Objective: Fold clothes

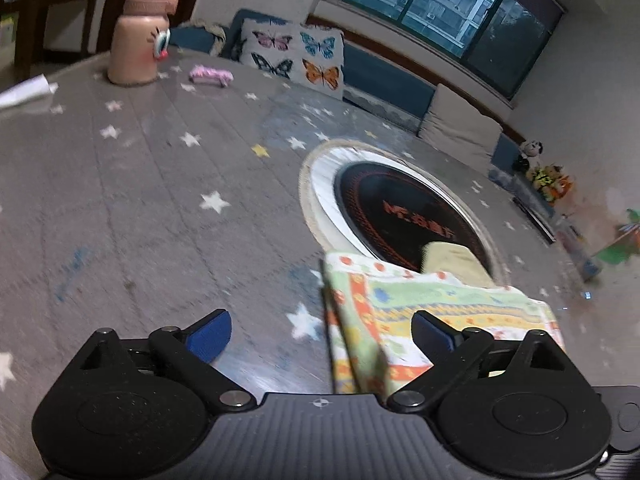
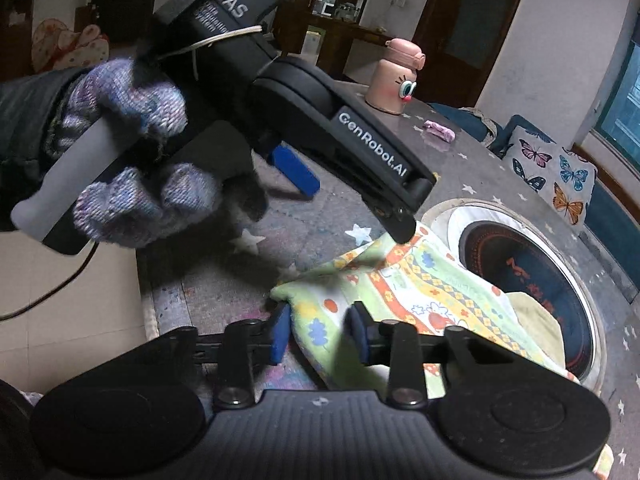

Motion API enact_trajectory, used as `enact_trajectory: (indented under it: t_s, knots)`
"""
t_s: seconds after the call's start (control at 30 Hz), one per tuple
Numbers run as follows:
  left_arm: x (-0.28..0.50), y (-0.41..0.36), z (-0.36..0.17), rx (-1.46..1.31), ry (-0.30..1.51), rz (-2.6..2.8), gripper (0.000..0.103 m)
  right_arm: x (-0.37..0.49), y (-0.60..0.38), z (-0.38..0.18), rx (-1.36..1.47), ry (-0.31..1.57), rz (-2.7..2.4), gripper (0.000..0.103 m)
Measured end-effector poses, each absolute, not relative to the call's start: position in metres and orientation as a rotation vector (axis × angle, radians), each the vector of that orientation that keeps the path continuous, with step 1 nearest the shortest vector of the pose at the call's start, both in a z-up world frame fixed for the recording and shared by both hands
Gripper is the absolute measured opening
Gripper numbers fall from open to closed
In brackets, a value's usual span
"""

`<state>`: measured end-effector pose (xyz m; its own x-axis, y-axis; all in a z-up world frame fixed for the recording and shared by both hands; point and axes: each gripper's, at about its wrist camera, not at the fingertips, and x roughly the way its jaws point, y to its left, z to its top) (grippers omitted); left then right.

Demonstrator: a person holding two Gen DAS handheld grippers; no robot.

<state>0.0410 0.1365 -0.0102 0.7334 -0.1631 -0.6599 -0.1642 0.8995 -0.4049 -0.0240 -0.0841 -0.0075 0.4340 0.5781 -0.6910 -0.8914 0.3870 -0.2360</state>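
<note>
On the star-printed grey table cover [image 1: 168, 184], the patterned garment [image 2: 420, 292] lies bunched near the table's front edge, its far side draped over the rim of the round inset cooktop [image 1: 404, 208]. A plain yellowish fabric part [image 1: 456, 260] shows on the cooktop just behind it.

Left gripper [image 1: 320, 332]: jaws spread wide, nothing clamped; the garment lies between and under the blue pads without contact on either. In the right wrist view, one of its fingers comes down to the garment's upper edge. A gloved hand [image 2: 136, 160] holds its handle.

Right gripper [image 2: 318, 332]: jaws narrowed around a raised fold at the garment's near corner. The left pad touches the fabric; whether the right pad presses cannot be told.

Background: pink bottle [image 1: 138, 36] and small pink packet [image 1: 211, 75] at the far side of the table, butterfly cushion [image 1: 296, 54] beyond.
</note>
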Motion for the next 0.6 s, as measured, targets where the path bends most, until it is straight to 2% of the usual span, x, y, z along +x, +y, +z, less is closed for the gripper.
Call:
enact_trajectory:
  t_s: [0.1, 0.33, 0.43, 0.53, 0.6]
  knots:
    - [0.040, 0.136, -0.011, -0.518, 0.769, -0.005, 0.093, -0.020, -0.088, 0.000, -0.596, 0.567, 1.011, 0.015]
    - [0.047, 0.130, -0.014, -0.673, 0.811, -0.093, 0.085, -0.005, -0.111, 0.027, -0.431, 0.574, 1.006, 0.013]
    - [0.056, 0.126, -0.017, -0.727, 0.827, -0.116, 0.076, -0.004, -0.120, 0.033, -0.387, 0.575, 1.005, 0.012]
    - [0.063, 0.124, -0.021, -0.785, 0.849, -0.137, 0.064, -0.008, -0.126, 0.033, -0.371, 0.576, 1.016, 0.012]
    - [0.066, 0.123, -0.025, -0.793, 0.859, -0.136, 0.040, -0.010, -0.128, 0.030, -0.367, 0.579, 1.024, 0.012]
